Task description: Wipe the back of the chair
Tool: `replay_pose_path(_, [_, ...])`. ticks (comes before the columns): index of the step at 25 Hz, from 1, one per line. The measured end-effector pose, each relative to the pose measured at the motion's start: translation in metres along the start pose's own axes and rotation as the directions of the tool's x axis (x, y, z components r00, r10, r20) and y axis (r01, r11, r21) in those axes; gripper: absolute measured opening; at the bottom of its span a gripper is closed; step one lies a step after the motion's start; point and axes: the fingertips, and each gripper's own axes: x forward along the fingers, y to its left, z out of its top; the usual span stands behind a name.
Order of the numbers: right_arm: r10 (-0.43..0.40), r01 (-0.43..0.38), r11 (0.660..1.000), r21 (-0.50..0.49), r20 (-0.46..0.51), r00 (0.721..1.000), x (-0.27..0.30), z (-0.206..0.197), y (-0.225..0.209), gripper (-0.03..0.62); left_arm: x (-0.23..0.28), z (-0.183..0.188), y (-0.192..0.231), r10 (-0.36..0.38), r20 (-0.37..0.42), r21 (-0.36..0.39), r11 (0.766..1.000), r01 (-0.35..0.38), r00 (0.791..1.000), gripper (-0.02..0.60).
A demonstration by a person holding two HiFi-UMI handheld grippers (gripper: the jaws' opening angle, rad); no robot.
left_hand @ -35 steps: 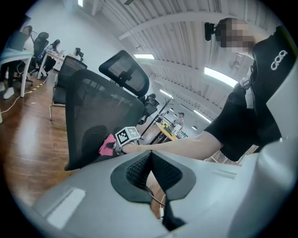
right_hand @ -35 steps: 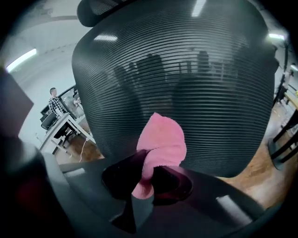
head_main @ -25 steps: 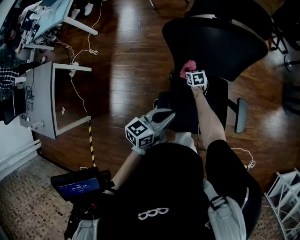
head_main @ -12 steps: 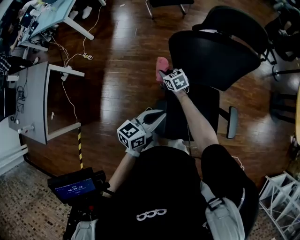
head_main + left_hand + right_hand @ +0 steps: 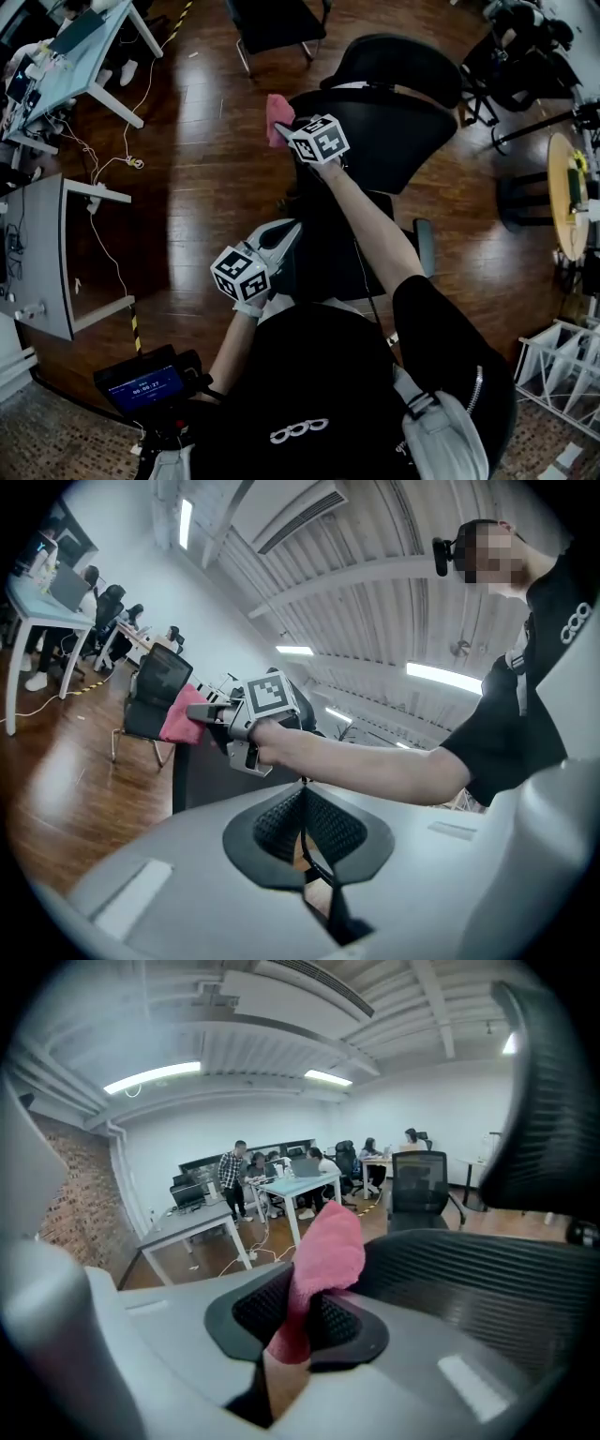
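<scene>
Pinching a pink fleecy cloth (image 5: 275,114), the right gripper (image 5: 285,127) holds it at the 9 o'clock edge of the black mesh chair back (image 5: 398,131). The cloth's long axis points toward 11 o'clock in the head view. The left gripper (image 5: 289,232), jaws together and empty, hangs at 7 o'clock.

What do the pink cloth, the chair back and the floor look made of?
Pink cloth: soft fuzzy fabric, probably microfibre; it folds limply.
Chair back: black, matte, finely ribbed, likely mesh or moulded plastic.
Floor: glossy wood planks, seams and reflections showing.
</scene>
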Motion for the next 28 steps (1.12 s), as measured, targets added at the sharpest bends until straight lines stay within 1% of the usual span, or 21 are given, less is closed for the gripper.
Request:
replay_pose_path(3, [-0.073, 0.073, 0.996, 0.041, -0.012, 0.997, -0.011, 0.0, -0.032, 0.044, 0.007, 0.004, -0.005, -0.012, -0.006, 0.006, 1.0, 0.012, 1.0, -0.008])
replay_pose_path(6, [-0.129, 0.128, 0.987, 0.092, -0.003, 0.992, -0.034, -0.002, -0.067, 0.044, 0.02, 0.005, -0.012, -0.016, -0.017, 0.006, 1.0, 0.016, 1.0, -0.008])
replay_pose_path(9, [-0.191, 0.188, 0.971, 0.148, 0.003, 0.982, -0.067, -0.014, -0.107, 0.044, 0.038, -0.002, -0.021, -0.016, -0.033, 0.011, 1.0, 0.016, 0.999, -0.008])
replay_pose_path(12, [-0.237, 0.228, 0.95, 0.211, 0.016, 0.971, -0.098, -0.025, -0.144, 0.044, 0.049, -0.002, -0.027, -0.016, -0.047, 0.012, 1.0, 0.016, 0.999, -0.008])
replay_pose_path(16, [-0.318, 0.303, 0.919, 0.251, 0.024, 0.948, -0.16, -0.054, -0.205, 0.046, 0.083, -0.016, -0.046, -0.014, -0.064, 0.032, 0.999, 0.016, 0.998, -0.008])
replay_pose_path(18, [-0.356, 0.338, 0.903, 0.265, 0.023, 0.934, -0.188, -0.065, -0.229, 0.046, 0.098, -0.02, -0.054, -0.016, -0.075, 0.041, 0.999, 0.019, 0.997, -0.008])
replay_pose_path(28, [-0.479, 0.443, 0.833, 0.33, 0.031, 0.877, -0.292, -0.109, -0.308, 0.046, 0.151, -0.034, -0.093, -0.066, -0.135, 0.076, 0.994, 0.077, 0.989, -0.008])
